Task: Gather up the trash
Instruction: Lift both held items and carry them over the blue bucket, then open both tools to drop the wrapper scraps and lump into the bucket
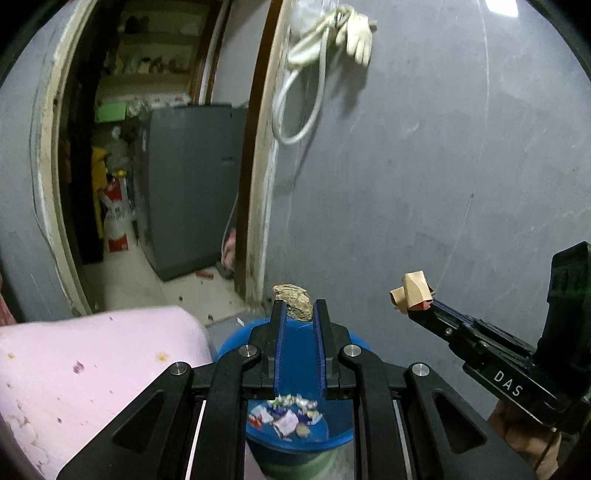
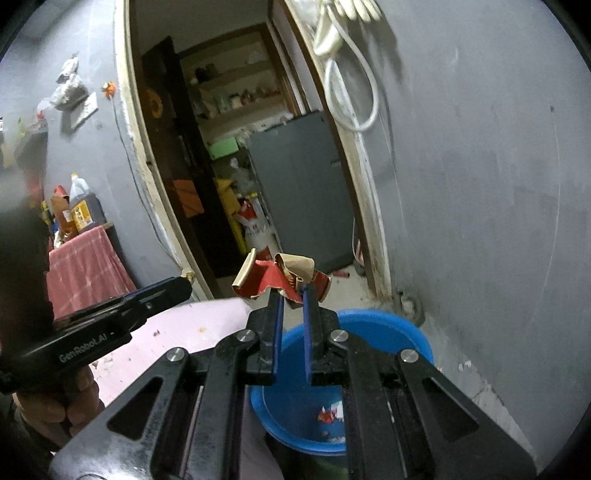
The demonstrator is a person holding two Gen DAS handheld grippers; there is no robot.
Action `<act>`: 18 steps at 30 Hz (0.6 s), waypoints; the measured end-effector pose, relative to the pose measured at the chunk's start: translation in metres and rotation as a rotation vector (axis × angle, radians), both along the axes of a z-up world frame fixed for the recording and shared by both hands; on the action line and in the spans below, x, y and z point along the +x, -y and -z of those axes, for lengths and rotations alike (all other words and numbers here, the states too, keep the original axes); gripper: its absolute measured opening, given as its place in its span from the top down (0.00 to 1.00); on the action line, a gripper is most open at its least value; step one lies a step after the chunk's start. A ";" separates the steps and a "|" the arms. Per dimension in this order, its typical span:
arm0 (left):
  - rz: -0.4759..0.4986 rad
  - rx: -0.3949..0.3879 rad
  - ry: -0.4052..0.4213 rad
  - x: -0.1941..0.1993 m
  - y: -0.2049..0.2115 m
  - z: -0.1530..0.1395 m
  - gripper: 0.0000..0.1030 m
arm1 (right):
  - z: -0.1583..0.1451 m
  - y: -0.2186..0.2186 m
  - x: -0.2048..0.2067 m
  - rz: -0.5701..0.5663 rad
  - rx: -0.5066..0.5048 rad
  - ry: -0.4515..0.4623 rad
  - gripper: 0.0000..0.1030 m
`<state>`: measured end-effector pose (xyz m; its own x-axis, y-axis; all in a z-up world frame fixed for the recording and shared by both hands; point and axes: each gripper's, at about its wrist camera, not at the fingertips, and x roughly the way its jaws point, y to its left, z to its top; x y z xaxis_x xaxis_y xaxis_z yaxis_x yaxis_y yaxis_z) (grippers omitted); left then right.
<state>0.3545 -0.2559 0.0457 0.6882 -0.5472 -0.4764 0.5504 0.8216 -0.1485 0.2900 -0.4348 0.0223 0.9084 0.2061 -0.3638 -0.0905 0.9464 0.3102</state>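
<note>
My left gripper (image 1: 298, 308) is shut on a crumpled brown paper wad (image 1: 291, 300) and holds it above a blue bucket (image 1: 334, 435) that has several scraps of wrapper in it. My right gripper (image 2: 292, 295) is shut on a torn red and brown paper wrapper (image 2: 266, 277), also held over the blue bucket (image 2: 402, 328). The right gripper also shows in the left wrist view (image 1: 419, 306) at the right, with the wrapper (image 1: 412, 292) at its tip. The left gripper shows in the right wrist view (image 2: 183, 284) at the left.
A pink cloth-covered surface (image 1: 85, 365) lies left of the bucket. A grey wall (image 1: 443, 166) stands behind it, with white gloves and a hose (image 1: 332, 33) hanging. An open doorway (image 1: 147, 166) leads to a grey appliance (image 1: 192, 184). Bottles (image 2: 79, 206) stand on a red-checked cloth at far left.
</note>
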 end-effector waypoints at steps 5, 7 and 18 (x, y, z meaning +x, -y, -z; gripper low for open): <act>0.000 0.041 -0.114 0.014 0.011 0.030 0.89 | 0.025 0.004 0.013 -0.011 0.027 -0.086 0.89; -0.001 0.047 -0.161 0.021 0.013 0.041 0.89 | 0.033 0.007 0.016 -0.018 0.043 -0.113 0.88; -0.020 0.088 -0.280 0.037 0.020 0.078 0.88 | 0.074 0.013 0.033 -0.030 0.113 -0.273 0.79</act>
<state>0.3911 -0.2759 -0.0322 0.5338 -0.4831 -0.6940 0.4815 0.8483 -0.2202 0.3234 -0.4482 -0.0521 0.7728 0.2846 -0.5672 -0.0165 0.9025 0.4304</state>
